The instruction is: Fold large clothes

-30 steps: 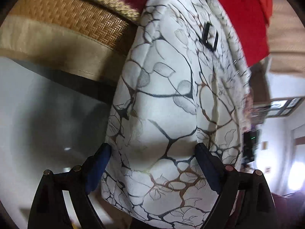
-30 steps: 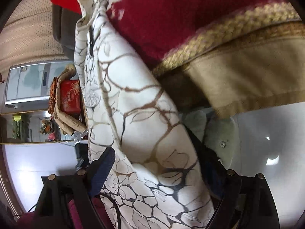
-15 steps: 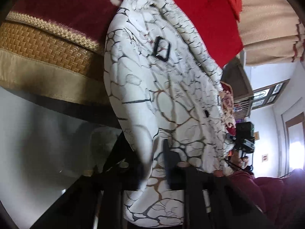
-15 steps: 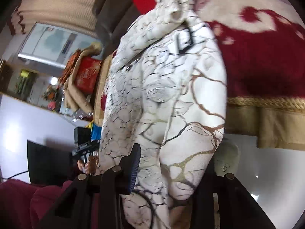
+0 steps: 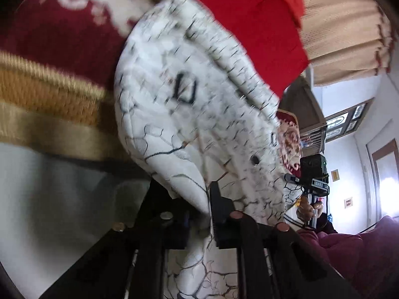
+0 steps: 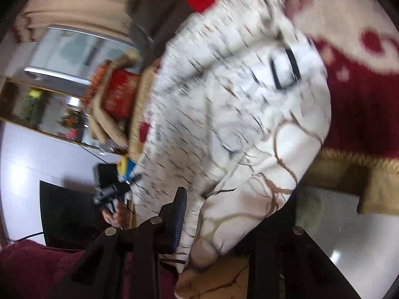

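Note:
A large white garment with a black and brown branch print hangs between both grippers; it also fills the right wrist view. A black buckle sits on it, also seen in the right wrist view. My left gripper is shut on a fold of the garment near its lower edge. My right gripper is shut on a thick bunch of the same garment. Each view shows the other gripper held in a hand, in the left wrist view and in the right wrist view.
A dark red and cream blanket with a gold woven border lies under the garment, also in the right wrist view. A bright red cloth lies beyond. A glossy grey floor is below. Beige curtains hang behind.
Both grippers closed on the garment and lifted it. The views swung up from the floor toward the room, and the buckle moved lower in both views.

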A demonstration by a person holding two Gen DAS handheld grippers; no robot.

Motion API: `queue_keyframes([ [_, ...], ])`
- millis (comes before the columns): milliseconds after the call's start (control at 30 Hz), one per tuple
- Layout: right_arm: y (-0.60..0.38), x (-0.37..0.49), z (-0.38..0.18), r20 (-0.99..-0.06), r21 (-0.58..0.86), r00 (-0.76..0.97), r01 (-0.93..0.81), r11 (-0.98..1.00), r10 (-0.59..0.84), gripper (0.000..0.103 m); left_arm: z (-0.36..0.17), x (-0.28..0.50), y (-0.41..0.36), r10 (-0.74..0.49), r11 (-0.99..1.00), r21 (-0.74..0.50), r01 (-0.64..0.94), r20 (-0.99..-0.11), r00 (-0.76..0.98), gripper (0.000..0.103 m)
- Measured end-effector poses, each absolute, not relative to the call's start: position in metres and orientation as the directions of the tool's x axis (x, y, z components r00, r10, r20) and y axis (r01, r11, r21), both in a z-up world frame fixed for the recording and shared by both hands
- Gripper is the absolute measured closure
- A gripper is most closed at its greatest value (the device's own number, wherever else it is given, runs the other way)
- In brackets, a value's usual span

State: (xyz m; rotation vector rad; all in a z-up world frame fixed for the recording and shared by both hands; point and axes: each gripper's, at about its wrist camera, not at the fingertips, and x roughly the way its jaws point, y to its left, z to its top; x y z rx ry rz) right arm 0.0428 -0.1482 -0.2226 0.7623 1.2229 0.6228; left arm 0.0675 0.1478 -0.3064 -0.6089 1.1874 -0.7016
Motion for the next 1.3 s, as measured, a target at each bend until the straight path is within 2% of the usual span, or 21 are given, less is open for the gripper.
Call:
queue_keyframes([
  [67,-0.149,0.041,-0.225,-0.583,0.798,0.237,-0.011,0.602,0.777,0.072,-0.31,0.065,0.151,-0.757,0.649,-0.746,0.148,-0.614,0.222,0.089],
  [133,-0.151,0.04,-0.214,-0.538,0.824,0.272,-0.027,0.565,0.798,0.073,-0.3,0.064,0.153,-0.777,0.62,-0.767,0.163,-0.574,0.258,0.094],
  [200,-0.152,0.044,-0.198,-0.496,0.841,0.313,-0.056,0.538,0.81,0.076,-0.274,0.067,0.156,-0.793,0.591,-0.78,0.203,-0.518,0.32,0.094],
  [300,-0.147,0.056,-0.18,-0.484,0.837,0.336,-0.091,0.54,0.808,0.078,-0.243,0.075,0.162,-0.8,0.573,-0.778,0.26,-0.46,0.387,0.094],
  [367,-0.146,0.063,-0.17,-0.47,0.835,0.342,-0.125,0.535,0.814,0.078,-0.229,0.08,0.163,-0.795,0.585,-0.754,0.298,-0.461,0.394,0.094],
  [433,-0.142,0.069,-0.171,-0.554,0.775,0.323,-0.137,0.617,0.767,0.078,-0.231,0.085,0.154,-0.791,0.603,-0.734,0.313,-0.5,0.352,0.094],
  [500,-0.139,0.072,-0.188,-0.598,0.768,0.254,-0.093,0.634,0.76,0.078,-0.251,0.086,0.15,-0.787,0.612,-0.748,0.258,-0.544,0.291,0.094],
  [533,-0.137,0.069,-0.199,-0.619,0.764,0.206,-0.066,0.642,0.758,0.078,-0.259,0.086,0.149,-0.783,0.618,-0.752,0.23,-0.563,0.265,0.083],
  [567,-0.135,0.066,-0.206,-0.639,0.755,0.171,-0.046,0.654,0.75,0.078,-0.273,0.085,0.148,-0.778,0.626,-0.759,0.182,-0.588,0.221,0.062],
  [633,-0.134,0.058,-0.217,-0.652,0.75,0.136,-0.022,0.661,0.746,0.078,-0.29,0.078,0.15,-0.764,0.642,-0.755,0.133,-0.618,0.185,0.042],
  [700,-0.136,0.054,-0.218,-0.627,0.772,0.143,-0.011,0.635,0.765,0.078,-0.299,0.071,0.148,-0.754,0.655,-0.745,0.128,-0.635,0.168,0.045],
  [767,-0.136,0.053,-0.212,-0.615,0.78,0.16,-0.021,0.626,0.772,0.079,-0.295,0.067,0.146,-0.766,0.641,-0.75,0.161,-0.616,0.182,0.081],
  [867,-0.131,0.067,-0.188,-0.578,0.794,0.218,-0.07,0.603,0.786,0.088,-0.269,0.073,0.145,-0.769,0.637,-0.741,0.214,-0.593,0.239,0.09],
  [1067,-0.122,0.115,-0.149,-0.546,0.788,0.295,-0.136,0.6,0.784,0.092,-0.2,0.123,0.124,-0.752,0.659,-0.674,0.334,-0.572,0.327,0.095],
  [1167,-0.12,0.144,-0.141,-0.554,0.771,0.322,-0.149,0.619,0.768,0.093,-0.177,0.167,0.121,-0.761,0.647,-0.685,0.336,-0.549,0.346,0.095],
  [1300,-0.141,0.195,-0.129,-0.517,0.784,0.416,-0.121,0.609,0.748,0.095,-0.142,0.232,0.129,-0.752,0.652,-0.681,0.334,-0.523,0.402,0.095],
])
